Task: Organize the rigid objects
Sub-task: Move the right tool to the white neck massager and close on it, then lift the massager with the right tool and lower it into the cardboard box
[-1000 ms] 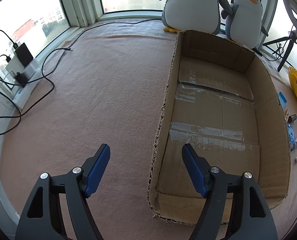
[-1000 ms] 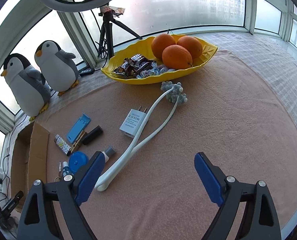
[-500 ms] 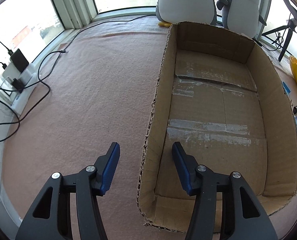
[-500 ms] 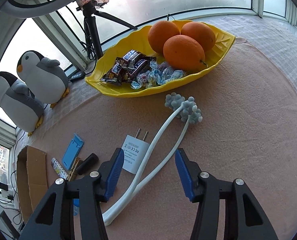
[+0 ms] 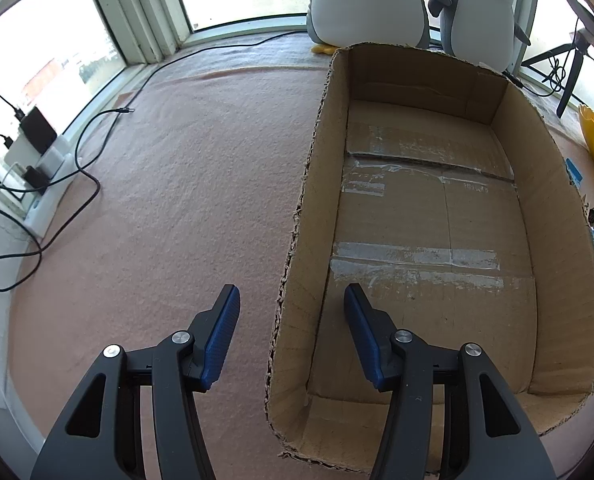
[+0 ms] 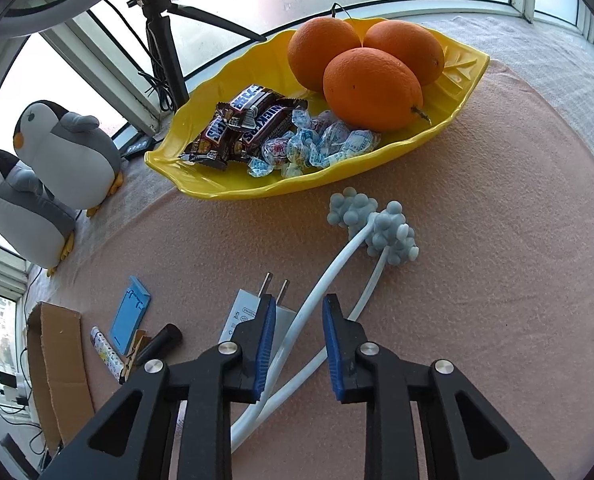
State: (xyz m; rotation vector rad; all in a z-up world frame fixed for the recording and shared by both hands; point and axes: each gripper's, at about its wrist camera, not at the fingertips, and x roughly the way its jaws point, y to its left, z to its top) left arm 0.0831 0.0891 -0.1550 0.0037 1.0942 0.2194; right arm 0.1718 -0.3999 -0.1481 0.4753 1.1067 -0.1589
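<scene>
White massager (image 6: 329,280) stems between the parted right claw (image 6: 299,344) pads.

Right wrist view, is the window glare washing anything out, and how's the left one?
Right wrist view: windows blown out white, yet the yellow tray and oranges stay crisp. Left wrist view: bright panes too, cardboard box evenly lit, its walls bowed by fisheye.

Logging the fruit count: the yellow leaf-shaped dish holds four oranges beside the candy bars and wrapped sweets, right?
Not quite: the yellow dish holds three oranges, not four, as the right wrist view shows. The candy bars and wrapped sweets do lie beside them.
</scene>
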